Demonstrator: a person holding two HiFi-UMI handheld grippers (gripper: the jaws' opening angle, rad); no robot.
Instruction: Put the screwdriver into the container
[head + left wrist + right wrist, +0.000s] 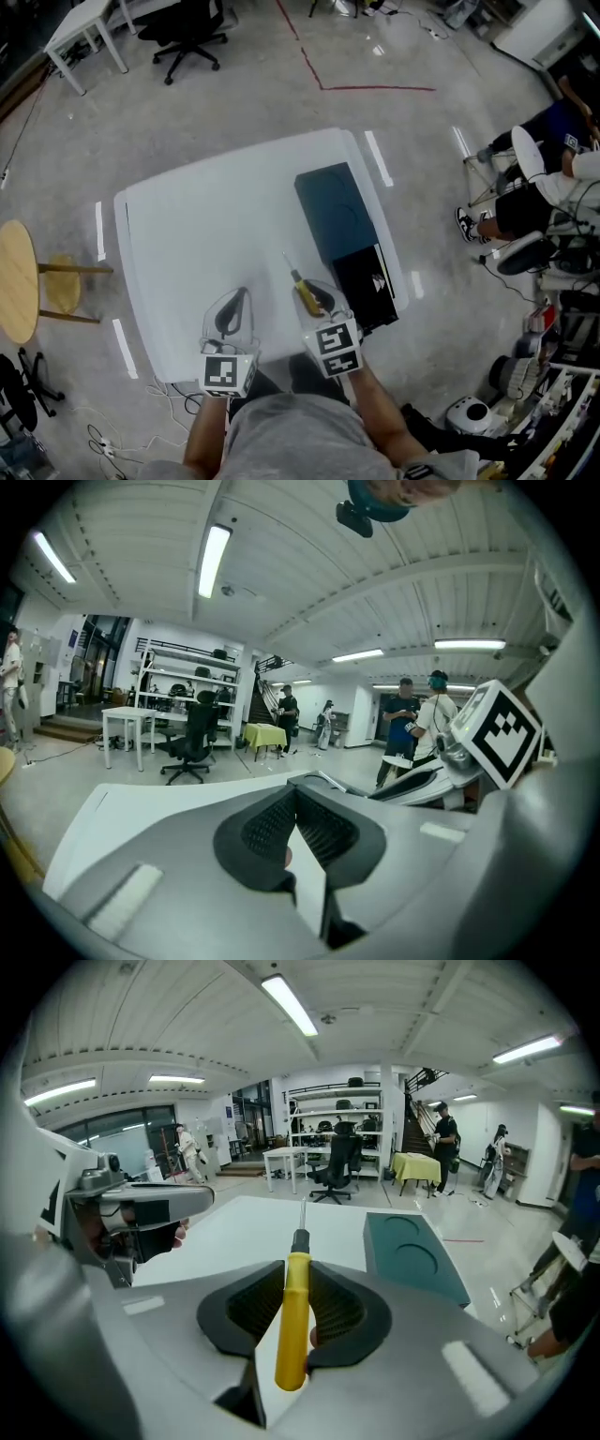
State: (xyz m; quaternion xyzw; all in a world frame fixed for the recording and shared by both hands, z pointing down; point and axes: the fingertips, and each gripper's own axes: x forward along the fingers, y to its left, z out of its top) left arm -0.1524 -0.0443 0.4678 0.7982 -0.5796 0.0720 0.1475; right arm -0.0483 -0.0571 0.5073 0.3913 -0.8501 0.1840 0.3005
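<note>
A screwdriver (302, 286) with a yellow handle and a thin metal shaft is clamped between the pads of my right gripper (316, 298). In the right gripper view the screwdriver (294, 1316) points forward over the white table (253, 1227), its tip toward the far edge. The dark teal container (336, 211) lies on the table's right side, ahead and right of the right gripper; two round recesses show on the container (412, 1255) top. My left gripper (234, 309) hovers over the table's near edge with its jaws together and nothing between them.
A black box (367, 281) sits at the near end of the container, just right of my right gripper. An office chair (187, 33) and a white desk (84, 23) stand beyond the table; a round wooden stool (14, 281) stands at left. People stand in the room's background.
</note>
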